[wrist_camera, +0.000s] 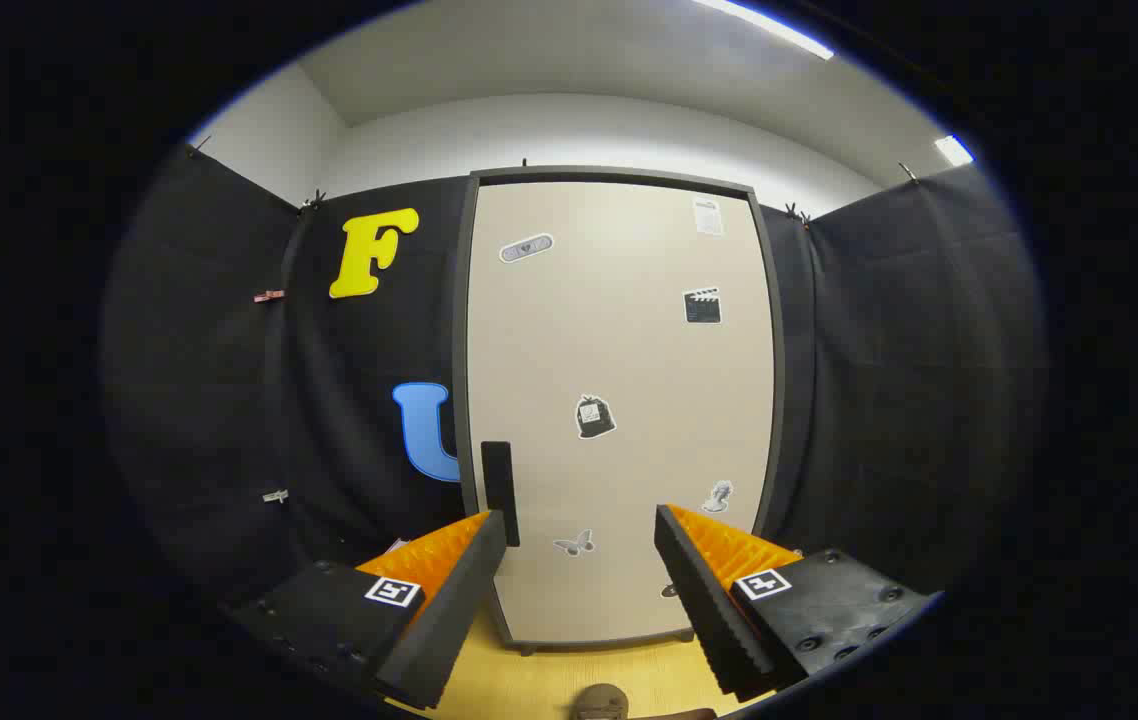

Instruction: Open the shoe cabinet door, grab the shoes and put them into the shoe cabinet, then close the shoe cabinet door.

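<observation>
The cabinet point(619, 400) stands upright at the far side of the wooden floor point(529, 680), against the black booth wall, with its pale door point(629, 350) closed and flush in a dark frame. The gripper point(579, 535) faces it squarely with its fingers spread wide and holding nothing; the door's lower half shows in the gap between them. A slim dark handle point(500, 490) runs vertically along the door's left edge, low down, and sits just above and beyond the left fingertip, so the door most likely hinges on the right. The door looks like a stiff, flat panel, light enough to swing on a steady pull, while its smooth face, dotted with small stickers point(594, 416), offers no purchase. The handle is therefore the place to take hold: it looks rigid and narrow and should fit easily between the pads, closing across its width near the middle. A pull along the door's arc, rather than straight back, would keep the grip from slipping. A rounded brownish shape point(601, 702) lies near, below the fingers, possibly a shoe, though I cannot tell.
</observation>
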### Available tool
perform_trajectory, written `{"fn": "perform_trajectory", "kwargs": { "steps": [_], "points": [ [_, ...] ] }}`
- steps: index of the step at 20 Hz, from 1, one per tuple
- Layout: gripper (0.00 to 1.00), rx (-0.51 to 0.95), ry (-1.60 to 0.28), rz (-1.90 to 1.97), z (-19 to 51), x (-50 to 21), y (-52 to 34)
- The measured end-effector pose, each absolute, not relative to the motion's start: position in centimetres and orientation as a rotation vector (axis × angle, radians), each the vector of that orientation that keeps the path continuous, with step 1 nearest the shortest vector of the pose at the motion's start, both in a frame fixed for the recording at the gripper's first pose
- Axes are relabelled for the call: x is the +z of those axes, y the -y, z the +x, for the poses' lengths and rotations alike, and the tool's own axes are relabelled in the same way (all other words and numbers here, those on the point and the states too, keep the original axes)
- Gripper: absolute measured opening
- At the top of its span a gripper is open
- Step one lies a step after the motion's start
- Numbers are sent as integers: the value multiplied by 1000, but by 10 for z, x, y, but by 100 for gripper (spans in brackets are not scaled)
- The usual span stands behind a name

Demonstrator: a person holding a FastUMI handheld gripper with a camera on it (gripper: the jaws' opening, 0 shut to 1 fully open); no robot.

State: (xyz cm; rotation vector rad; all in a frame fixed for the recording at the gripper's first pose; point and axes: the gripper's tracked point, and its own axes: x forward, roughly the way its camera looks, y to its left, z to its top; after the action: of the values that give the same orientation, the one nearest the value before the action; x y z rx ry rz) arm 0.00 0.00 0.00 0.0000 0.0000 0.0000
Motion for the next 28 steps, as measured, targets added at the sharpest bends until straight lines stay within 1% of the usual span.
{"fn": "perform_trajectory", "kwargs": {
  "steps": [18, 28],
  "points": [
    [98, 23, 1, -3, 7, -3, -17],
    [98, 66, -29, -1, 49, -24, -67]
  ]
}}
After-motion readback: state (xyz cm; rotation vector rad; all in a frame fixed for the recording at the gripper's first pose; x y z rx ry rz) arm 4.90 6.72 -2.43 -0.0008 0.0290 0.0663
